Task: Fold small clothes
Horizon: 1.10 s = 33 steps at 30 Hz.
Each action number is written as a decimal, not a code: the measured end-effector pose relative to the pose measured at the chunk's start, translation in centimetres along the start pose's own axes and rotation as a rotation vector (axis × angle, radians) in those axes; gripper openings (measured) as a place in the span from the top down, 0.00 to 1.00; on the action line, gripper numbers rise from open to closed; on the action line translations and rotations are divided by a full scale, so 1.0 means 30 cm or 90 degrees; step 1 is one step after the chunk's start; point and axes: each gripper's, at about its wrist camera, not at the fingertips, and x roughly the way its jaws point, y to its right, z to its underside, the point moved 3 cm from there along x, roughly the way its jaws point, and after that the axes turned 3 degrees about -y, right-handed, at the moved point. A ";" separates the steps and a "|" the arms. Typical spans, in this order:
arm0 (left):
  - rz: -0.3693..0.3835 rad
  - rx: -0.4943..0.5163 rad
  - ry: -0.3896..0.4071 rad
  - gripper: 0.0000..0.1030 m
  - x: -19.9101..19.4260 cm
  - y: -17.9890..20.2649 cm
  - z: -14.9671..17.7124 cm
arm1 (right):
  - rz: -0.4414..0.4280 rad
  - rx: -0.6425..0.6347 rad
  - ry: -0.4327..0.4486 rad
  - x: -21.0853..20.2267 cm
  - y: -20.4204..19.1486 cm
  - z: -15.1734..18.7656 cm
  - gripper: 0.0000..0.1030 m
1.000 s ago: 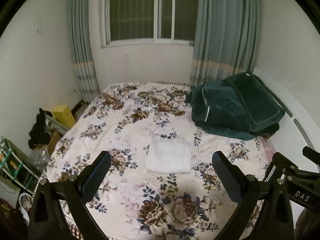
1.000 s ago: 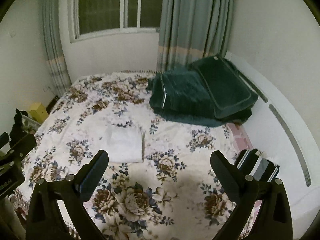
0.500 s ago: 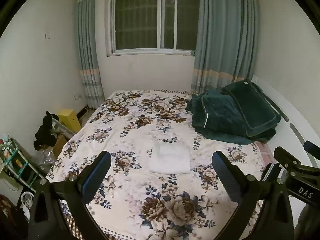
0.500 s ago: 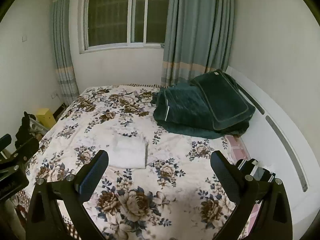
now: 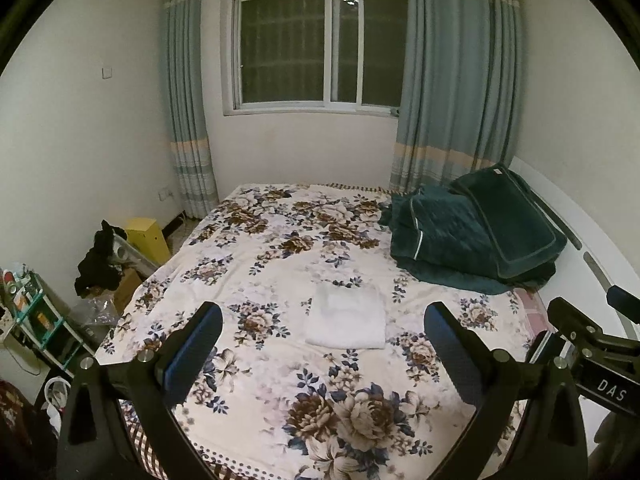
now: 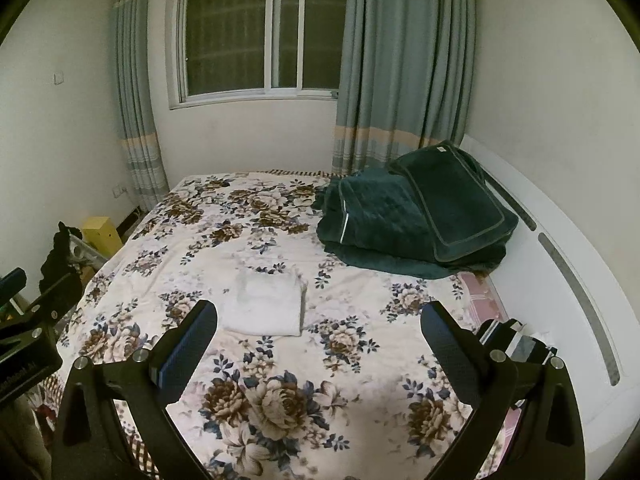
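1. White garment (image 5: pixel 346 322) lies as a neat folded rectangle near the middle of the floral bed cover (image 5: pixel 248 364), well apart from the dark green bedding (image 5: pixel 472 236) piled at the far right corner.
2. We hold the left gripper (image 5: pixel 323 334) above the near end of the bed with its jaws spread wide and nothing between them; the right gripper (image 6: pixel 319 334) hangs the same way, wide apart and empty.
3. We judge the fold to be done, since the cloth shows squared edges and stacked layers, so the step in hand is backing off and checking the result.
4. To do that well, we should keep both tools lifted clear of the cover, so no fingertip drags the sheet and pulls the stack askew.
5. If one more fold or a tidy-up is wanted, we should come down on the two near corners together, pinch only the top layers, and move both sides evenly.
6. We should watch the right edge of the stack in the right wrist view, where a layer seems to stick out slightly.
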 end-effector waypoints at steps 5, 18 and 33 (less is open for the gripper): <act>-0.002 0.000 -0.001 0.00 -0.004 0.001 0.000 | -0.006 0.000 -0.001 0.003 0.000 -0.001 0.00; 0.007 -0.001 -0.001 0.00 -0.012 0.016 -0.008 | -0.010 0.002 0.001 -0.006 -0.009 -0.005 0.00; 0.008 -0.001 0.007 0.00 -0.017 0.011 -0.009 | -0.018 -0.003 0.003 0.008 -0.030 -0.019 0.00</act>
